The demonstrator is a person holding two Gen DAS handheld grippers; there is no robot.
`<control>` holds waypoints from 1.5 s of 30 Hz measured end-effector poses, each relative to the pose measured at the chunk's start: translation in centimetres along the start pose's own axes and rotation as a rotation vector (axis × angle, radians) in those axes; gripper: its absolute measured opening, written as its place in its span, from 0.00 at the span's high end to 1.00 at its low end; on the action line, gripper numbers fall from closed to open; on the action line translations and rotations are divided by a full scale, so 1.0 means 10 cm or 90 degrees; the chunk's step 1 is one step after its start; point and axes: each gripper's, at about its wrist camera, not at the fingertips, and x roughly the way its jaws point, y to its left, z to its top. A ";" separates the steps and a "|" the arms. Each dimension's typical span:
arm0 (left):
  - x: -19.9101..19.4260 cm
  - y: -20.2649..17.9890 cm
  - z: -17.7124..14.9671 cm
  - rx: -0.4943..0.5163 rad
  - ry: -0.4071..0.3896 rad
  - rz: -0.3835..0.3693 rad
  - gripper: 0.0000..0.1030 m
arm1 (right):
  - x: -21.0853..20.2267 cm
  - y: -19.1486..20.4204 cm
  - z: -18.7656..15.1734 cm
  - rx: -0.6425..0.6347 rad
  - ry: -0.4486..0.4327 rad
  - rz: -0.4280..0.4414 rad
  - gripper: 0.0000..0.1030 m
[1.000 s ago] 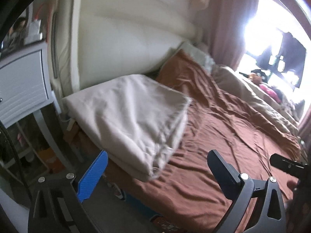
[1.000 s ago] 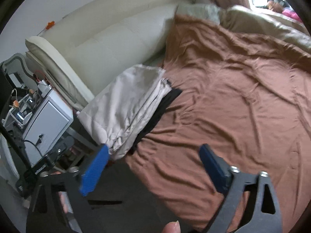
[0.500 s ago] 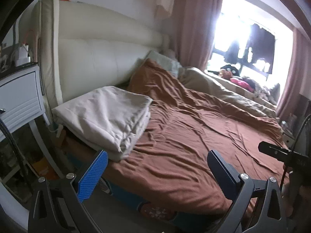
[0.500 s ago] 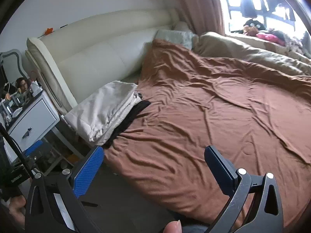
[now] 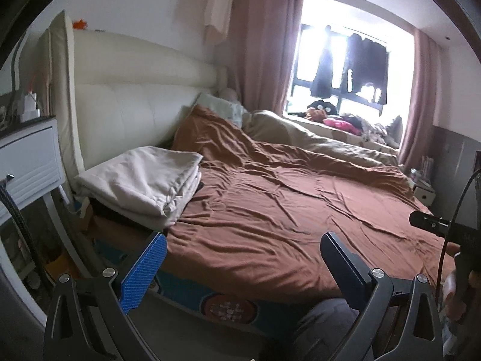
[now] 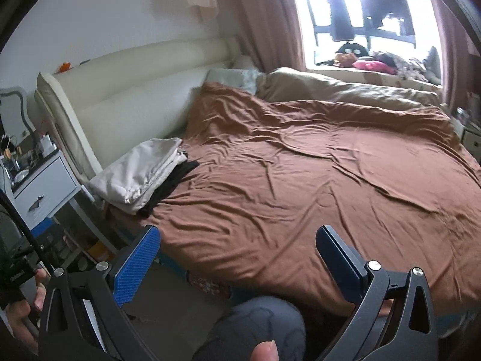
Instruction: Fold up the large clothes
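A folded cream garment (image 5: 141, 180) lies on a dark folded piece at the near left corner of the bed, by the headboard; it also shows in the right wrist view (image 6: 141, 174) with the black piece (image 6: 173, 183) sticking out under it. My left gripper (image 5: 240, 264) is open and empty, held off the bed's near edge. My right gripper (image 6: 237, 255) is open and empty, also short of the bed edge. Both are well away from the folded stack.
A brown sheet (image 5: 285, 204) covers the bed, with a beige duvet (image 5: 315, 141) along the far side. A cream headboard (image 5: 135, 99) stands left, a white nightstand (image 5: 27, 156) beside it. My knee (image 6: 255, 328) is below the right gripper. Clothes lie on the window sill (image 6: 375, 63).
Both grippers have pulled back and up from the folded stack, so the whole bed and window now show. The stack lies where it was.
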 end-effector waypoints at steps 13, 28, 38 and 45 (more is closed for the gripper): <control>-0.57 -0.26 -0.32 0.042 -0.037 -0.031 0.00 | -0.77 -0.09 -0.61 -0.010 -0.064 -0.087 0.00; -0.86 -0.49 -0.69 0.058 -0.045 -0.069 0.00 | -1.07 -0.02 -1.26 0.007 -0.094 -0.134 0.00; -0.95 -0.51 -0.68 0.061 -0.056 -0.069 0.00 | -1.08 0.06 -1.33 0.019 -0.102 -0.129 0.00; -0.97 -0.53 -0.68 0.059 -0.051 -0.064 0.00 | -1.13 0.05 -1.38 0.017 -0.108 -0.133 0.00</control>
